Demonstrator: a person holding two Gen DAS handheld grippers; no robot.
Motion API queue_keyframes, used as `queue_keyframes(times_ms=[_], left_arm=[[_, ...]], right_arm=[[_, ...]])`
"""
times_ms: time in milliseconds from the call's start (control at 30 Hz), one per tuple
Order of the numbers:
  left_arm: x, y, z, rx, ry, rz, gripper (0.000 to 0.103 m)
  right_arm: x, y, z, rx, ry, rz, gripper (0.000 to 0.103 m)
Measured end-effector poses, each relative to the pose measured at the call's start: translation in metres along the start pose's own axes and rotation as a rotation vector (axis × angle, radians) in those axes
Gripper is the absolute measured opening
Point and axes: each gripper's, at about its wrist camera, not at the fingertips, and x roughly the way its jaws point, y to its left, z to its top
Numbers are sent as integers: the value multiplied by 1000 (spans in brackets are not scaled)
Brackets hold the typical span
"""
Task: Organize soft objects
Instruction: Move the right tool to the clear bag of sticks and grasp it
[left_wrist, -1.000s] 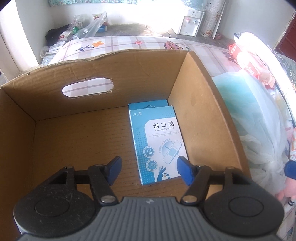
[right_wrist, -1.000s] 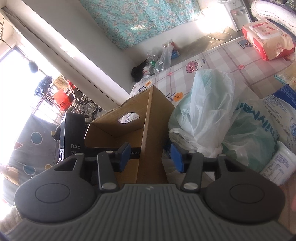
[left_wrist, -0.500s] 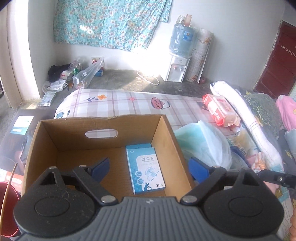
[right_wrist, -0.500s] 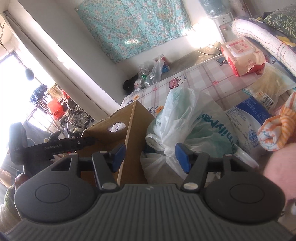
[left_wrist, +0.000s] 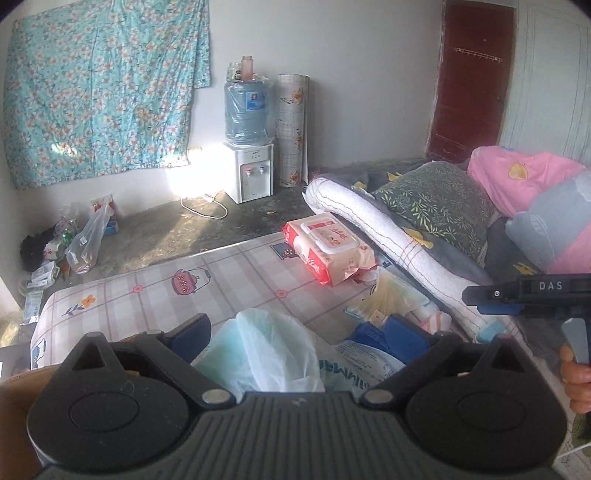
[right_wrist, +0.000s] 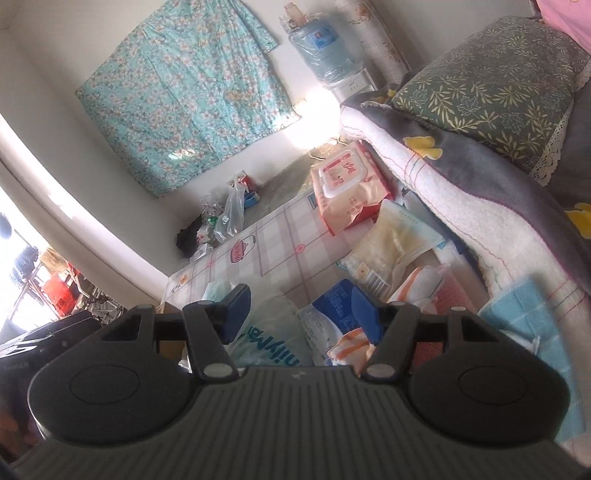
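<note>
On the checked mat, red wet-wipes pack (left_wrist: 327, 251), crinkled, white lid

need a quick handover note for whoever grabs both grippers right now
Left gripper: jaws wide open after just opening further, nothing held, above the pale green plastic bag.
Right gripper: jaws part open, nothing gripped, over the orange-striped cloth.
Things: the cardboard box shows only as a corner at lower left. On the checked mat lie the wet wipes pack, a yellowish packet, a blue-and-white bag and a light blue towel.
Done: box contents are out of view.
Left: these soft items are still outside the box.
</note>
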Motion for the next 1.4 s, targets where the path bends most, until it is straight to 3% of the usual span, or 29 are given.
queue_keyframes(times_ms=[133,333,467,700,900,1033,1133,1400], left_arm=[[63,-37,15,113,73,-28,94],[154,-68,22,220,212,-54,68],[203,-81,20,294,267,-45,58],[268,-83,23,281,344,-63,48],[289,-72,27,203,378,-142,47],[295,-63,32,191,405,-185,55],[297,-59,36,175,422,-200,56],[297,-62,38,172,408,-204,55]], right_arm=[[34,-36,24,64,41,-46,54],[99,-79,49,125,140,-101,49],[137,-99,61,160,206,-119,49],[194,-116,71,197,300,-144,50],[225,-127,74,251,288,-109,50],[236,-134,72,307,273,-59,50],[243,-135,73,330,265,-39,49],[263,-128,67,337,258,-20,34]])
